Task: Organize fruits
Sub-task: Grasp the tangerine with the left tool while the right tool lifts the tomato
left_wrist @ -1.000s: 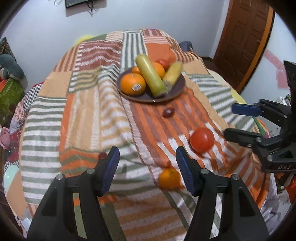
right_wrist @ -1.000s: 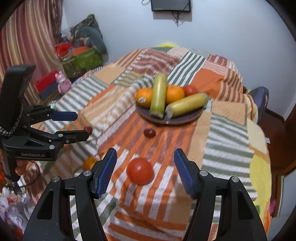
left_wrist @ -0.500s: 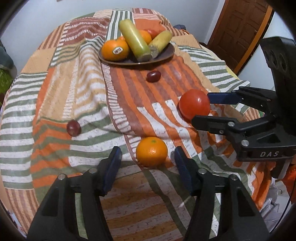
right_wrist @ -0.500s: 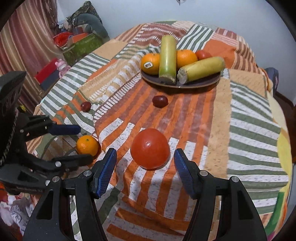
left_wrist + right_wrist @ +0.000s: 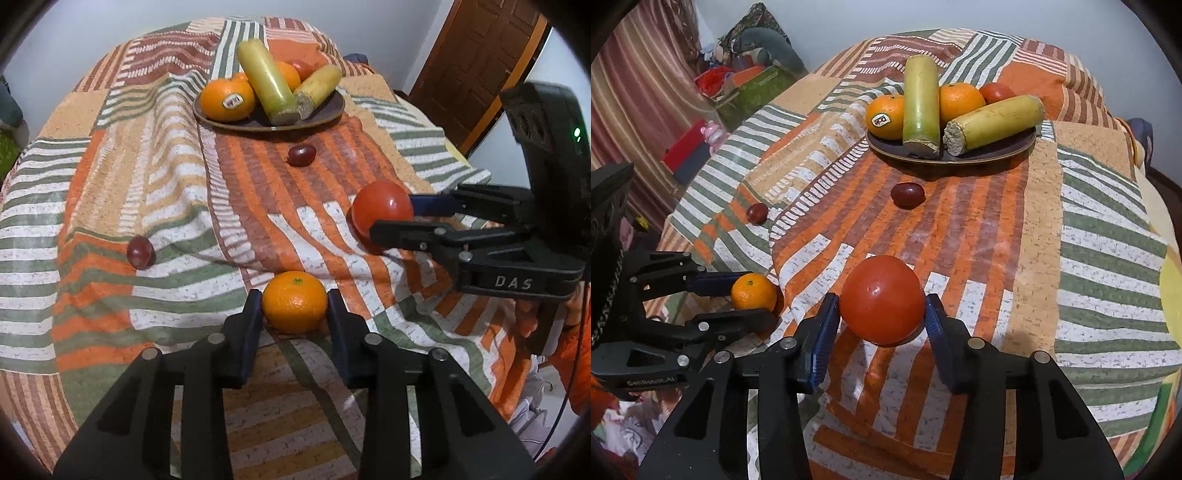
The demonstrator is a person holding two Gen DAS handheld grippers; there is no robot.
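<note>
A small mandarin (image 5: pixel 294 301) is sat on the striped cloth, stem end up, and a big red tomato (image 5: pixel 882 300) is parked to its right. Two dark red grapes are lying loose: one (image 5: pixel 301 155) just in front of the brown plate (image 5: pixel 325 114), the other (image 5: pixel 140 252) off left. On the plate, a stickered orange (image 5: pixel 229 99), a second orange (image 5: pixel 961 101), another tomato (image 5: pixel 996 91) and two yellow-green cane pieces (image 5: pixel 267 83) (image 5: pixel 995 122) are piled.
</note>
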